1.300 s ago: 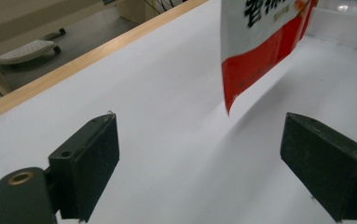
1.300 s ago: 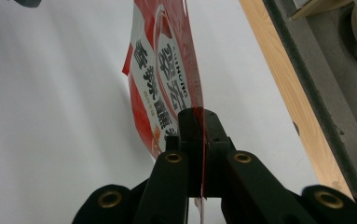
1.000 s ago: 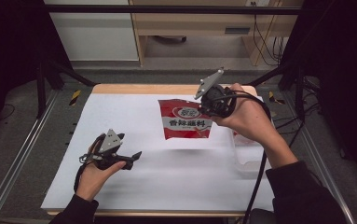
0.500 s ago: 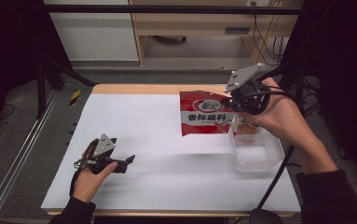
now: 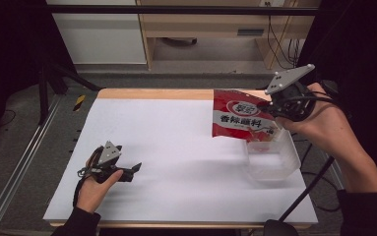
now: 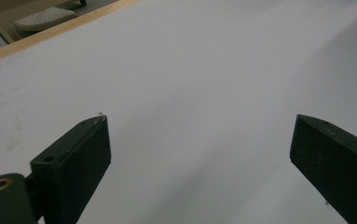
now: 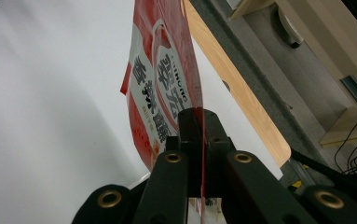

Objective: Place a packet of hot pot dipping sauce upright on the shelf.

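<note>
The red pouch [image 5: 241, 119] bore large white Chinese characters across its front, reading 香辣蘸料 in the high view. Above them, a white-rimmed oval badge carried the brand 翠宏, and in the right gripper view small Latin letters "CUIHONG" ran beside that name on the pouch [image 7: 160, 70].

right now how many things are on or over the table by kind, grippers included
grippers: 2, the left gripper and the right gripper
red pouch: 1
clear plastic tub: 1
total: 4
</note>
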